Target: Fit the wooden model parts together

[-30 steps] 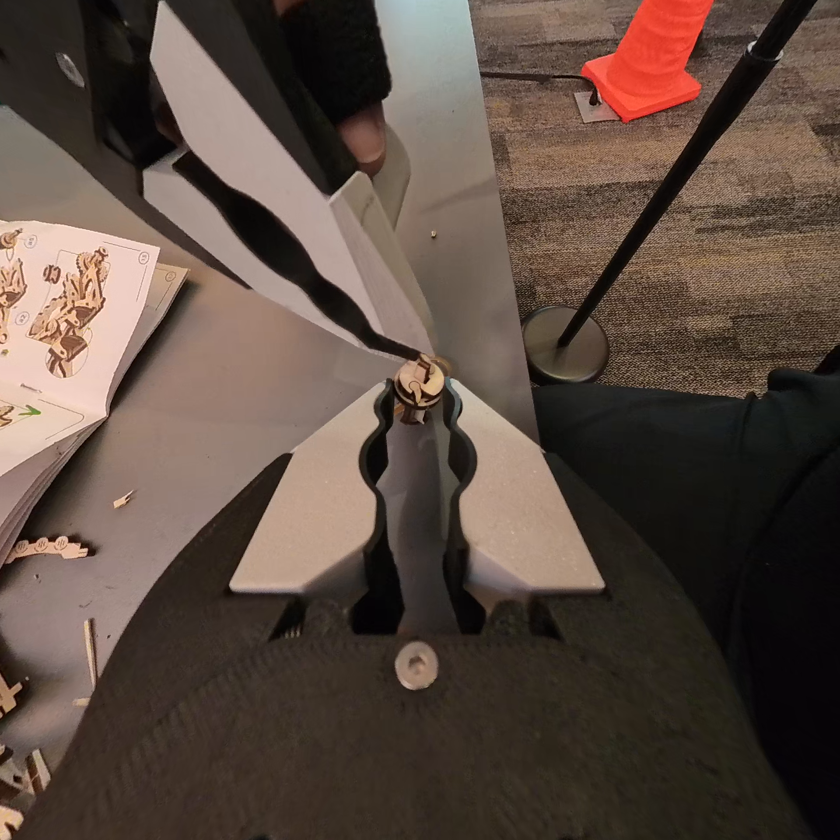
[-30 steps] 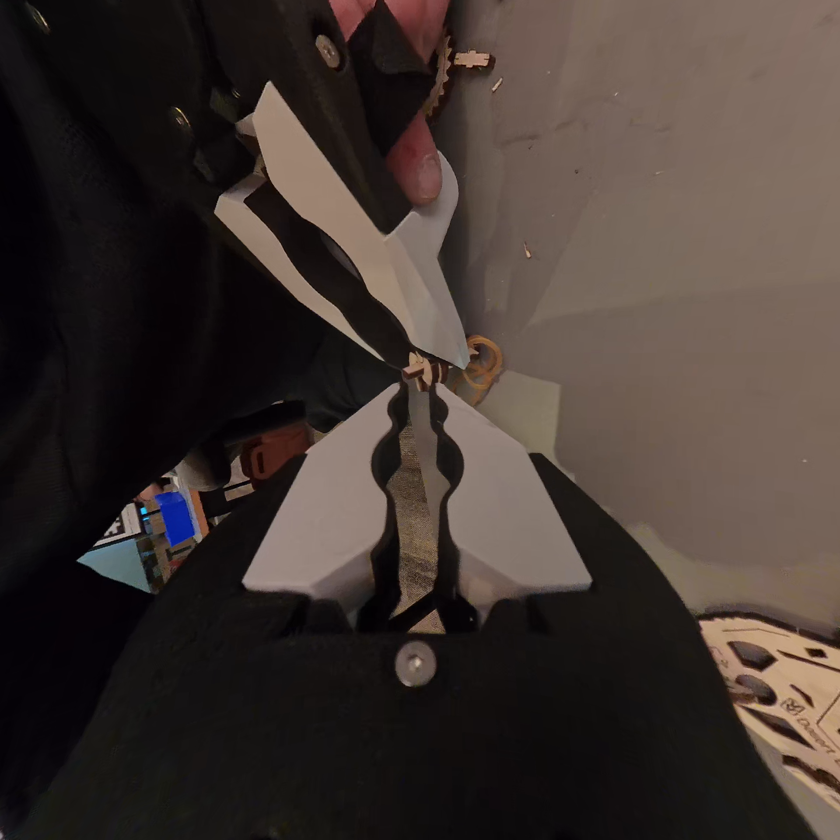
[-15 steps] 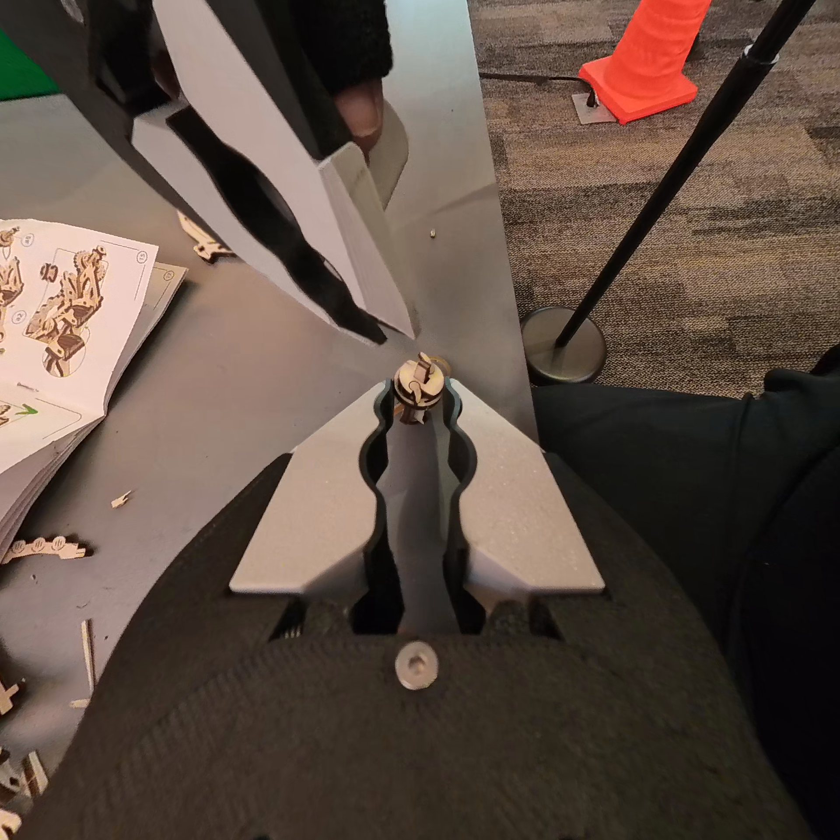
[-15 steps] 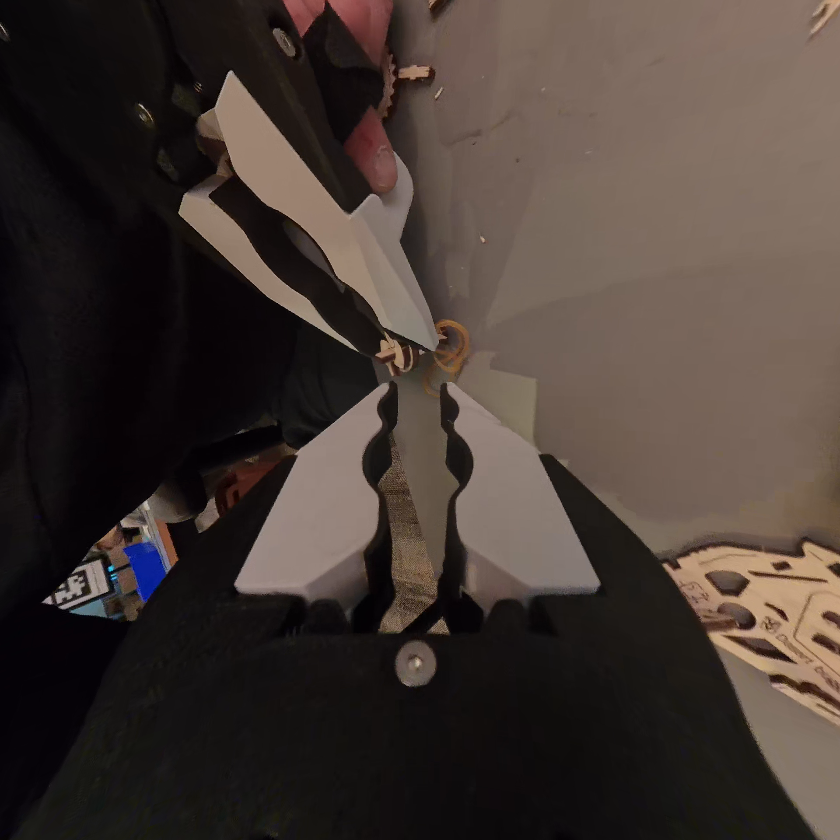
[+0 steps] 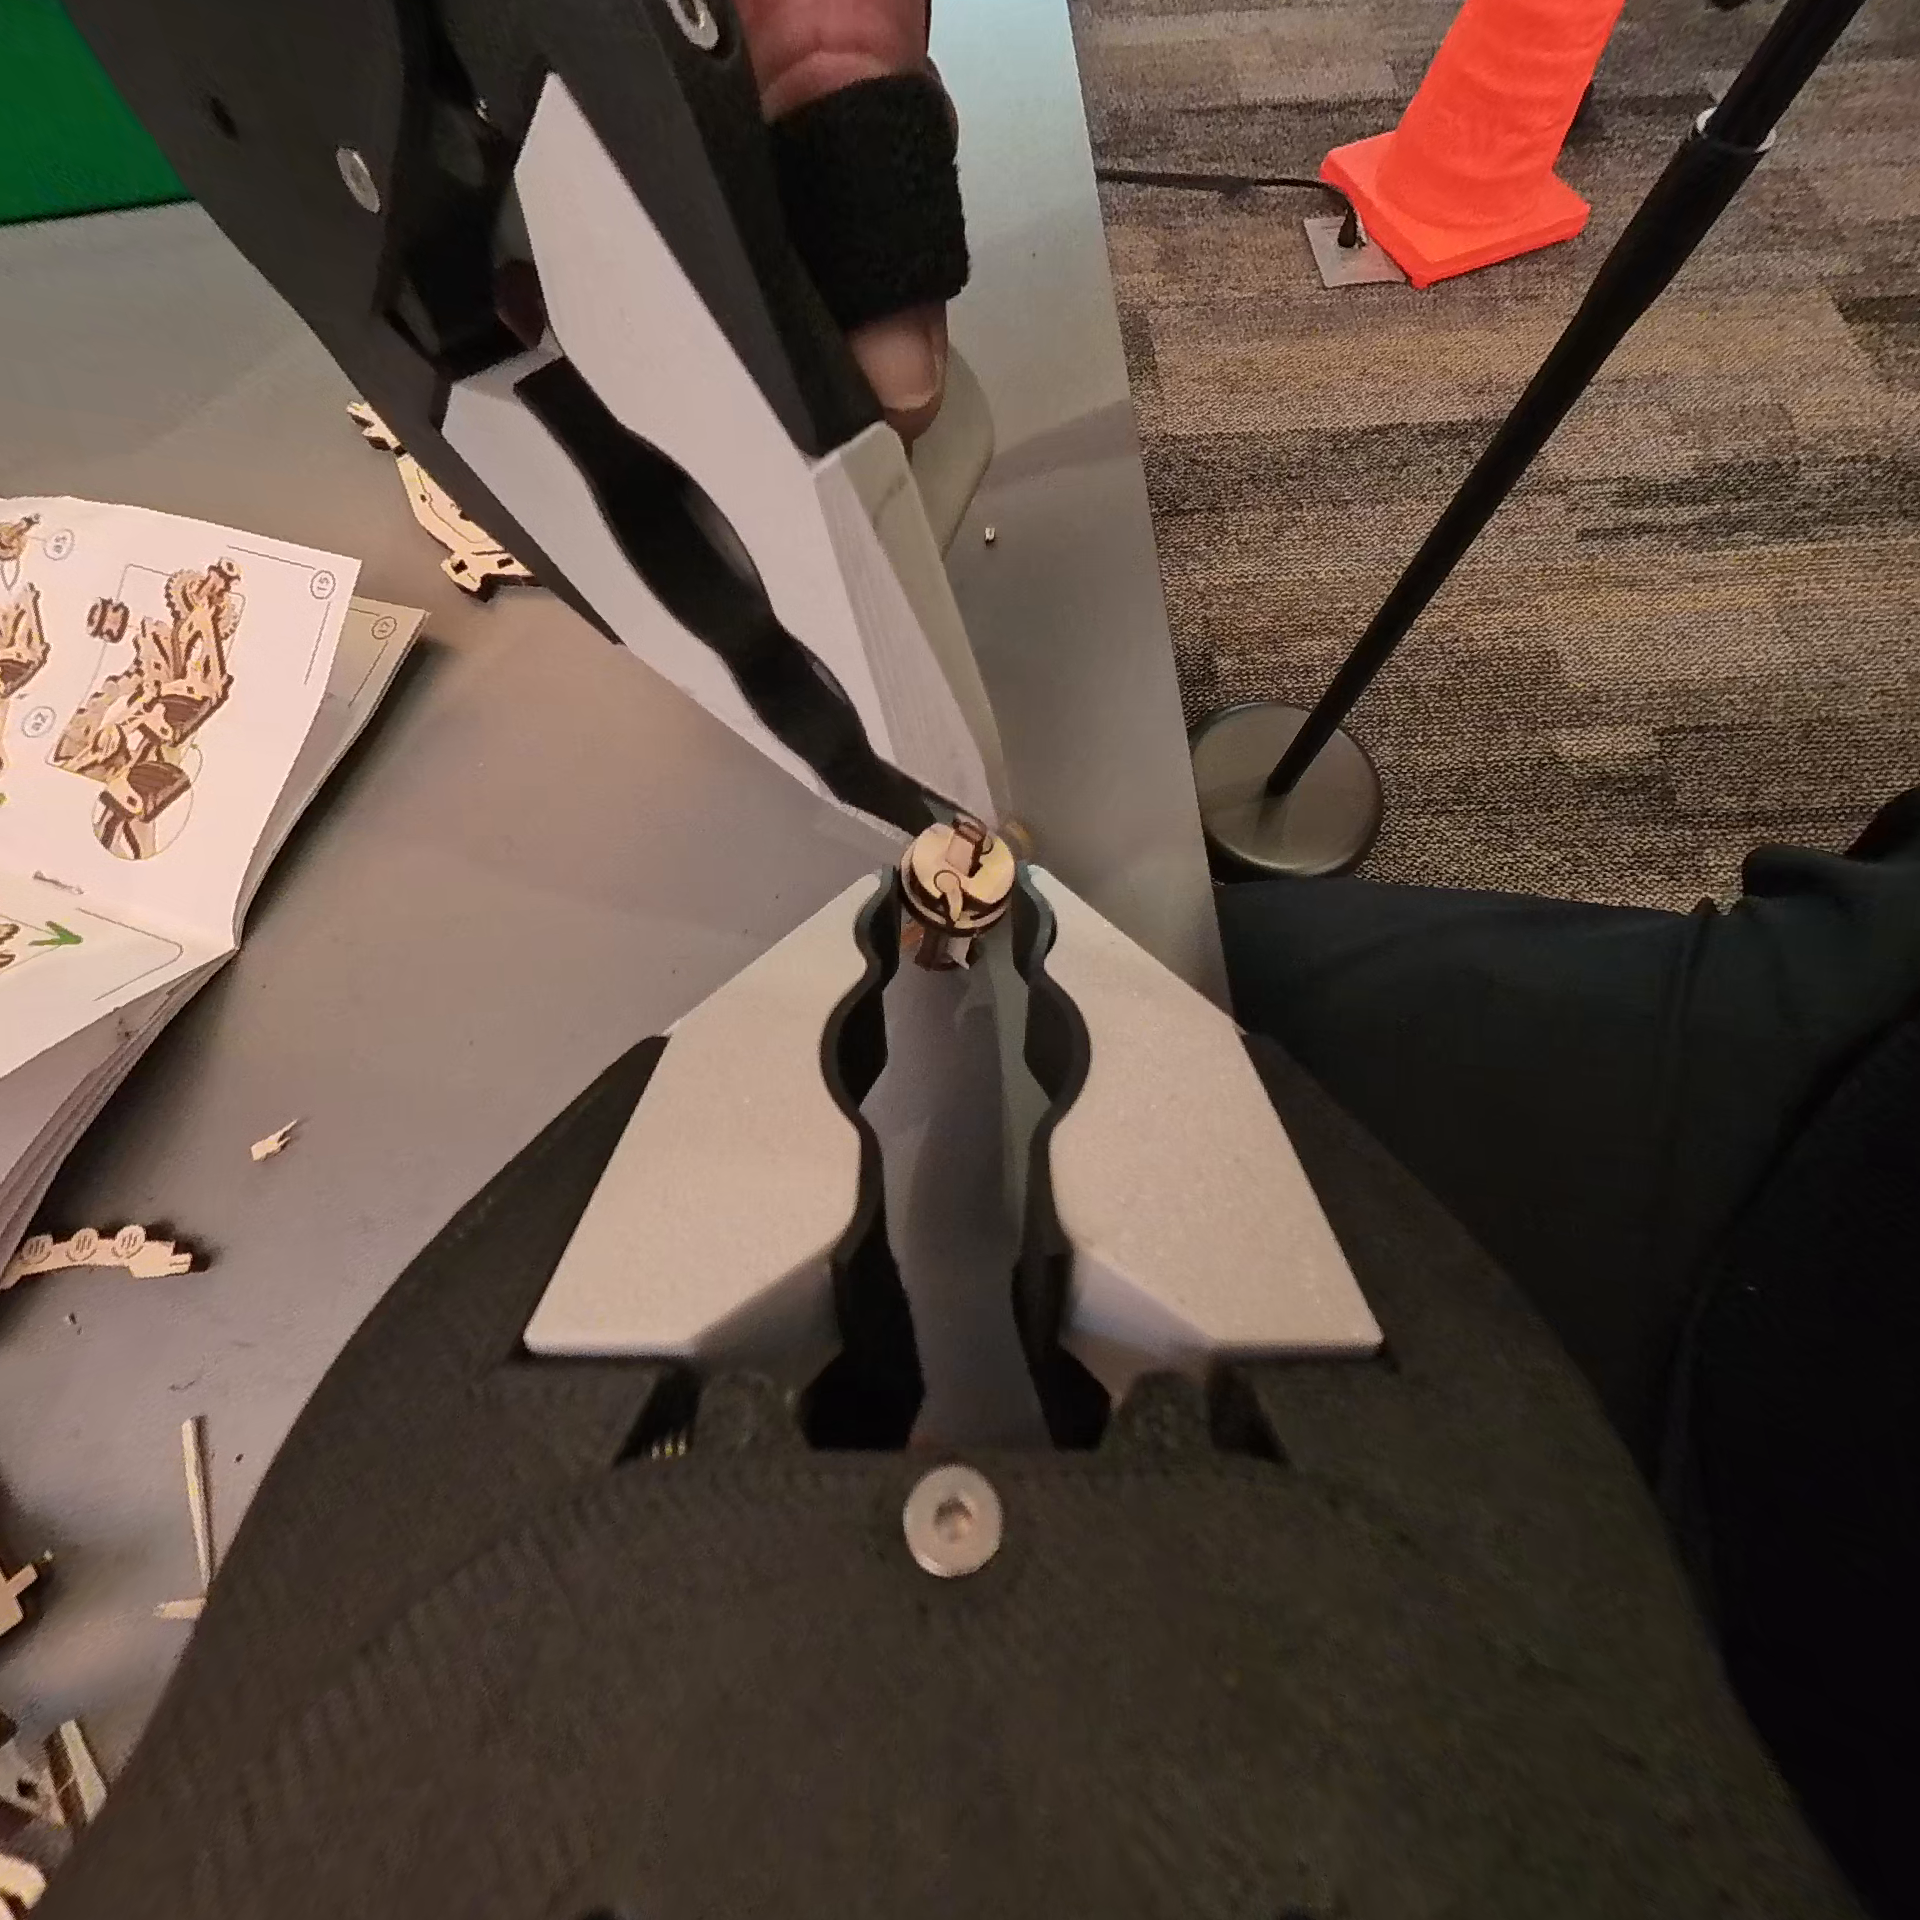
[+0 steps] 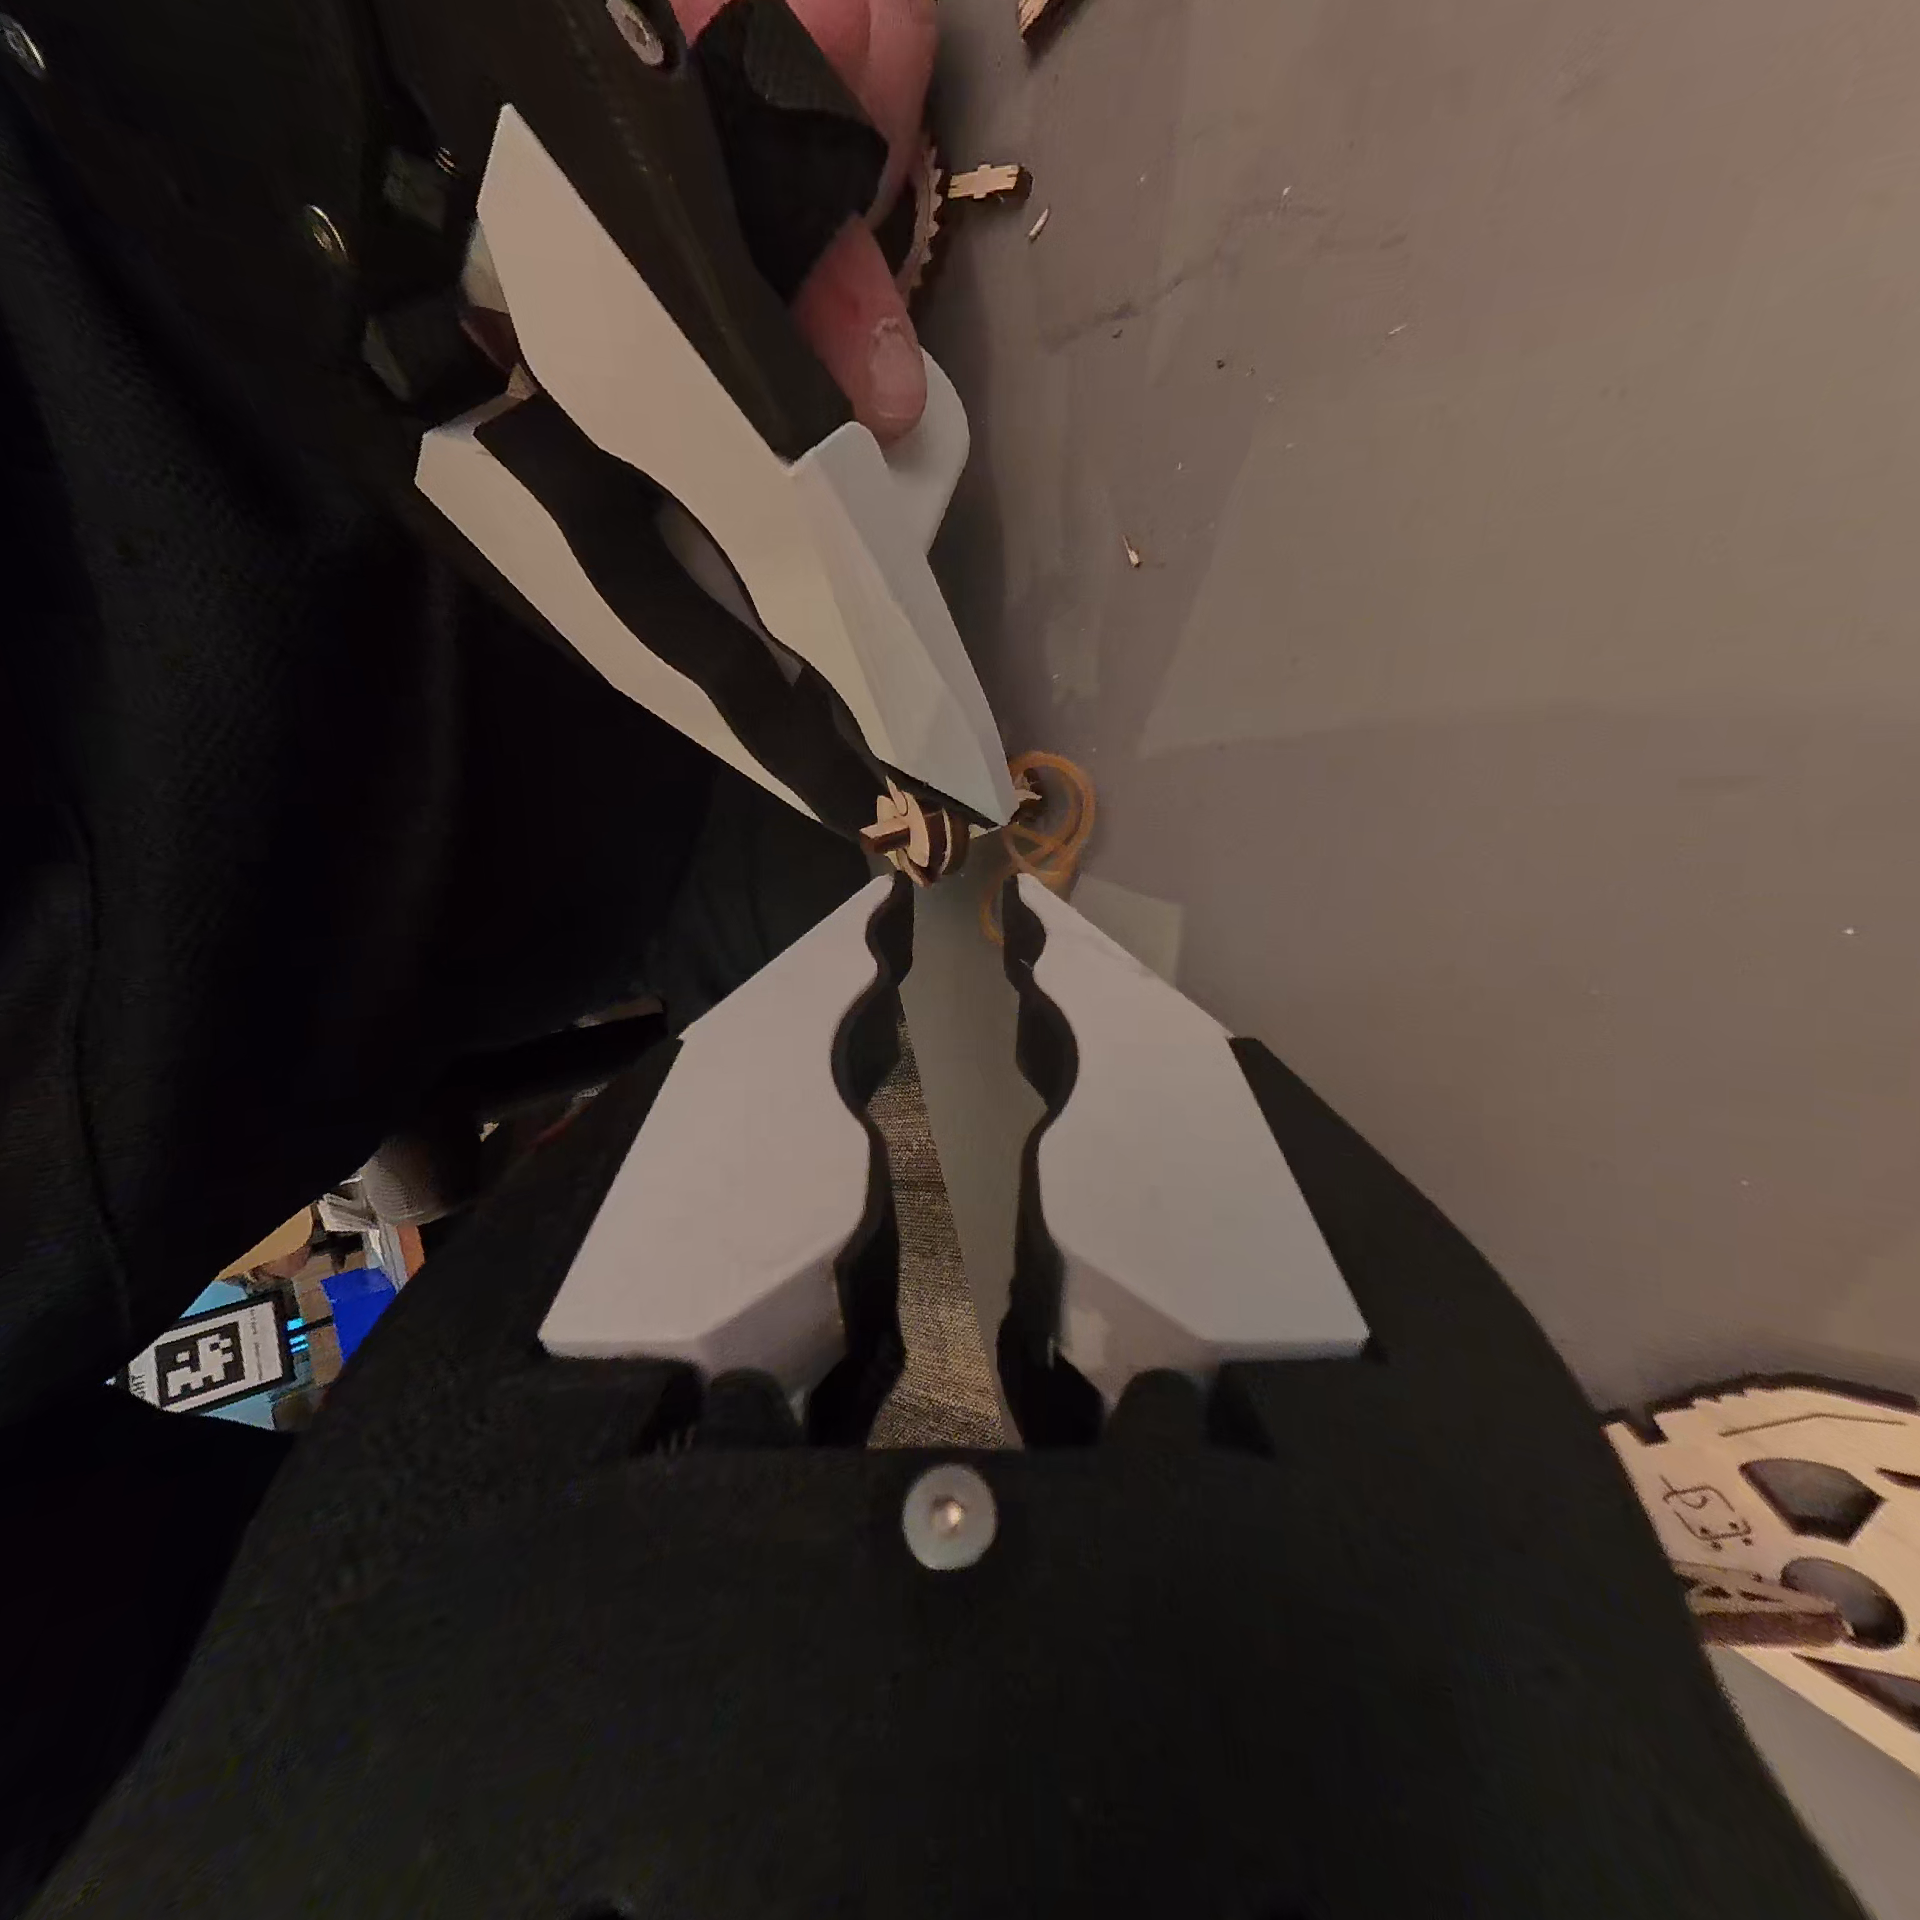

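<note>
Wooden pulley piece (image 5: 954,885) sits pinched at the left gripper (image 5: 956,894) tips; the right gripper (image 6: 956,894), spread and empty, points just beside it.

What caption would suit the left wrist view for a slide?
Left claw grips a small round wooden part above the grey table as the right claw meets it.

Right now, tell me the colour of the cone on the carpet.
Bright orange; the cone shows best in the left wrist view, top right.
</note>
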The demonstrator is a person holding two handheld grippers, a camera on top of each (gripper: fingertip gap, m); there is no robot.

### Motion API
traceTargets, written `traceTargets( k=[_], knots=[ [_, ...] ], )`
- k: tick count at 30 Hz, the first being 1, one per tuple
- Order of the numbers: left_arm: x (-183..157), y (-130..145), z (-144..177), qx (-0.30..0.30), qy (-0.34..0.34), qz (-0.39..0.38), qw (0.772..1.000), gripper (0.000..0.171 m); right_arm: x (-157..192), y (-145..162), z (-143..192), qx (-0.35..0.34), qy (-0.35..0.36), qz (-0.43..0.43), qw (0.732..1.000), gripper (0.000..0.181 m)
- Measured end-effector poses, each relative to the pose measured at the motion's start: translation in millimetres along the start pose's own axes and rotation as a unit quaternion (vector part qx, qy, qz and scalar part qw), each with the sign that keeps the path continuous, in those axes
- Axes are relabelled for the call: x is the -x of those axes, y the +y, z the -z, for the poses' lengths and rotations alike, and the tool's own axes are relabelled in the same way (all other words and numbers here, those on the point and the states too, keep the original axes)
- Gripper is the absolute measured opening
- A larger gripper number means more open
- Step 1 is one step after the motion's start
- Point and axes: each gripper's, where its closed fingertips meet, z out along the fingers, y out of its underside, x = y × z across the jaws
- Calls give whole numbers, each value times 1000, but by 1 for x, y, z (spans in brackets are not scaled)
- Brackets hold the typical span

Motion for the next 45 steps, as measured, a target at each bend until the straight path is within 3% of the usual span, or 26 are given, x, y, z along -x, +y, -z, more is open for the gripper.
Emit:
traceTargets(
  k=[29, 45],
  knots=[
    [4, -6, -8, 0, 9, 7, 1000, 19, -1, 1, 5, -8, 13, -3, 1000, 12],
    [5, -5, -5, 3, 42, 49, 998, 27, 8, 0, 14, -106, 52, 30, 993, 12]
  ],
)
